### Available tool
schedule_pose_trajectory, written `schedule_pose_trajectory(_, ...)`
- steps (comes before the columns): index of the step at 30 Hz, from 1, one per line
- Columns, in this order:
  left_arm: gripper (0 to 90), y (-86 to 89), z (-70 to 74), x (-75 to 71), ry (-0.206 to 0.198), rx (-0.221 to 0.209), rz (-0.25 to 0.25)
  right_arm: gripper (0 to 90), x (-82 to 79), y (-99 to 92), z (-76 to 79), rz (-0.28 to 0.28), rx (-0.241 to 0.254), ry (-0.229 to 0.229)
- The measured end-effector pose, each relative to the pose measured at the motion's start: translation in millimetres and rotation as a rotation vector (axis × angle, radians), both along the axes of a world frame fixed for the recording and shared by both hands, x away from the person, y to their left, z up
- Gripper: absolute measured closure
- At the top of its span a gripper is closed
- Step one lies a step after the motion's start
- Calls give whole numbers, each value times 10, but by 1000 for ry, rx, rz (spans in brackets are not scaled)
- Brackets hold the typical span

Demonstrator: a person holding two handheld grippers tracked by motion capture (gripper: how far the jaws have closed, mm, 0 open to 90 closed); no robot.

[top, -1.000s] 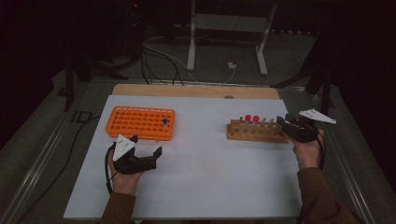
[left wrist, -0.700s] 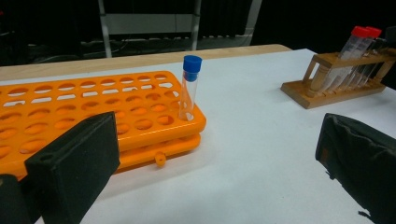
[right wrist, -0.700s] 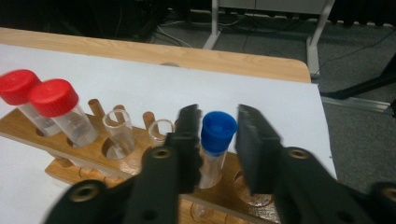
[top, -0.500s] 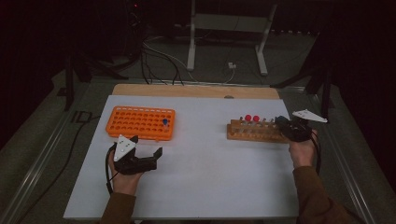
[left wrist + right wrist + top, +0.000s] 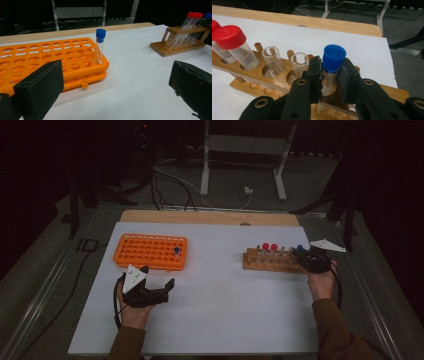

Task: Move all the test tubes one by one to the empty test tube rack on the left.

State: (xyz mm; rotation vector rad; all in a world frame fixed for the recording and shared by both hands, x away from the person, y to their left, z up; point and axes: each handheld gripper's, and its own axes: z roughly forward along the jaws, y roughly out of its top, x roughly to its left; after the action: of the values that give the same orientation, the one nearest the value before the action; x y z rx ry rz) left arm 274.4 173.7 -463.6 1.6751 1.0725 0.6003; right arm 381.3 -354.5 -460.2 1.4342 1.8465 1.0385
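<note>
A wooden tube rack (image 5: 272,261) (image 5: 274,81) (image 5: 180,45) stands at the right of the white table. It holds two red-capped tubes (image 5: 265,248) (image 5: 234,47), two uncapped tubes (image 5: 272,60) and a blue-capped tube (image 5: 331,67) (image 5: 299,249) at its right end. My right gripper (image 5: 331,75) (image 5: 312,260) is shut on that blue-capped tube, which sits in its hole. An orange tube rack (image 5: 150,252) (image 5: 50,60) lies at the left with one blue-capped tube (image 5: 99,46) (image 5: 176,251) upright in it. Just in front of it my left gripper (image 5: 157,287) (image 5: 115,85) is open, with nothing between its jaws.
A wooden board edge (image 5: 210,216) runs along the table's far side. Beyond it are cables (image 5: 175,185) and a metal stand (image 5: 245,150) on the dark floor. White tabletop (image 5: 220,295) stretches between the two racks.
The right gripper has shifted left and slightly away from me, closing onto the blue-capped tube at the wooden rack's right end. The left gripper has stayed put.
</note>
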Motion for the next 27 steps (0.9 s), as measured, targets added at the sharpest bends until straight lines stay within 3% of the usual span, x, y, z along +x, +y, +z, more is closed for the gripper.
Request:
schedule_pose_trajectory(10, 3, -1, -5, 1, 3, 2, -2, 763, -37, -10, 68, 2, 18, -27)
schedule_pose_trajectory(21, 3, -11, -19, 5, 7, 6, -3, 764, -134, -50, 327, 14, 35, -92)
schedule_pose_trajectory(27, 3, -13, -22, 8, 7, 11, -3, 765, -201, -50, 491, 28, 19, -131)
